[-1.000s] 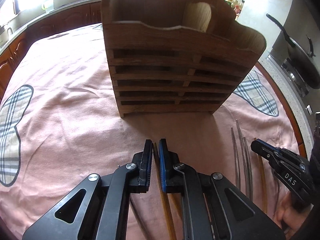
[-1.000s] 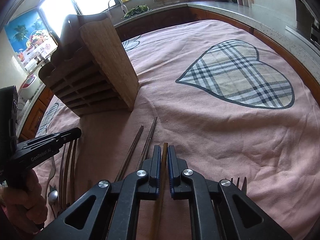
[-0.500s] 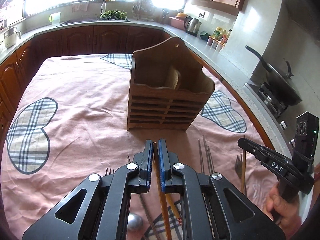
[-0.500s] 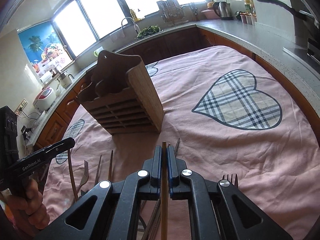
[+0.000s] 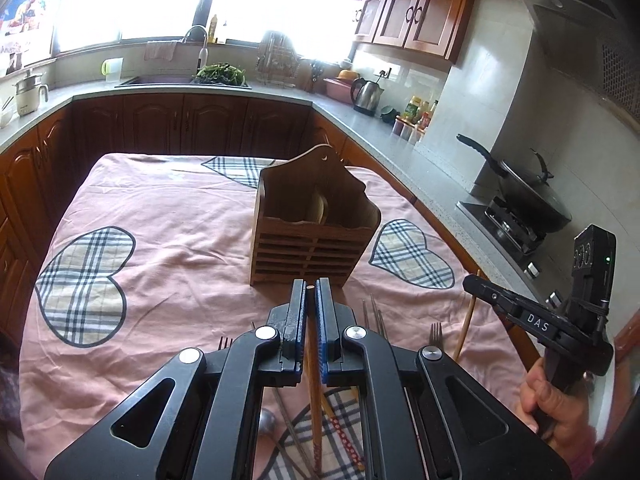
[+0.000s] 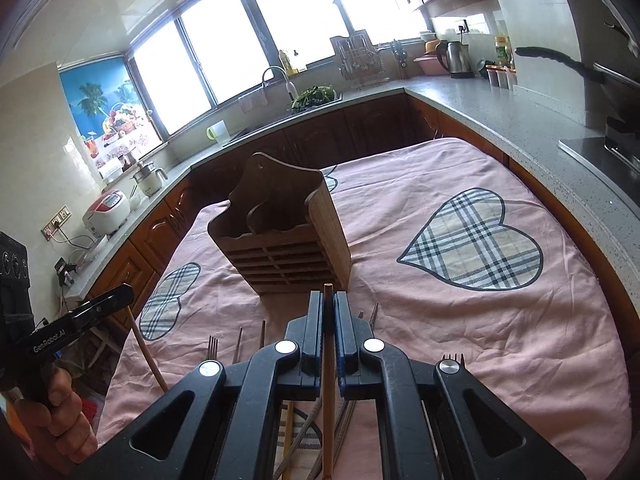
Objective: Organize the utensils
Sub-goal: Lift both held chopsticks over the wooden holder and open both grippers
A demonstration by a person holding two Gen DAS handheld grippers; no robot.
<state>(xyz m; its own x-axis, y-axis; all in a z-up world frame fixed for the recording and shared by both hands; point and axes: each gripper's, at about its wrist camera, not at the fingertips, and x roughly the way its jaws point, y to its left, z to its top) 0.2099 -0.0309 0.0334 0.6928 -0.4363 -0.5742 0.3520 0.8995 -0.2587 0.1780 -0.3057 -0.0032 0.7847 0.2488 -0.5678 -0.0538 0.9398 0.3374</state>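
Nearest the lens, the left claw (image 5: pixel 310 294) is clamped on a slim brown wooden chopstick (image 5: pixel 314 392) that runs back between its blue pads, and the right claw (image 6: pixel 328 300) is likewise pinched shut on a second brown wooden chopstick (image 6: pixel 329 380). A second ago both claws were low over the pink cloth with the sticks near the surface; now both have risen well above it, so each chopstick hangs clear of the loose cutlery beneath. That suggests both pickups held and the carry has begun.

Below, at the near edge of the table (image 5: pixel 160 216), the leftover metal chopsticks (image 5: pixel 376 314), a steel fork (image 5: pixel 435 332) and a steel spoon (image 5: pixel 267 430) lie scattered on the heart-patterned cloth, still to be sorted.

Farther in, towards the table's middle, stands the slatted brown wooden utensil holder (image 5: pixel 310 236), upright, its two top compartments open, one with a pale wooden piece showing inside. Next, by my judgement, comes tipping each stick upright over a compartment.
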